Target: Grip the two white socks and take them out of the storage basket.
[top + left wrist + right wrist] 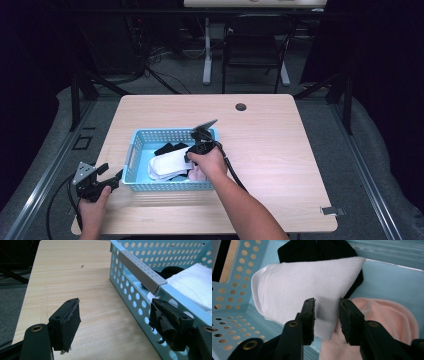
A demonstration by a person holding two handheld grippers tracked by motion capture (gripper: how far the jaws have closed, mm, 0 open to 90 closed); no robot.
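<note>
So the right gripper [192, 152] is down inside the light blue perforated basket [131, 155], which sits a bit toward 8 o'clock from the middle of the wooden table [270, 140]. In the right gripper view its two black jaws stand partly spread with the edge of a white sock [307, 287] running between them. The pads look just about on the fabric, but honestly I can't tell if they're actually pressing on it, so I'd call it straddling rather than pinching.

The white sock lies across the basket floor, its rounded end pointing toward 9 o'clock in that view. A black sock [317, 250] pokes out from under it at 12 o'clock, and a pink sock [387, 317] is bunched up at 4 o'clock, touching the white one right by the jaws.

The left gripper [107, 181] is outside the basket, at 9 o'clock from its near corner, held low over the table edge. In the left gripper view its jaws are spread wide with nothing between them but bare tabletop, and one jaw sits just beside the basket's outer wall under the grey handle [141, 268].
</note>
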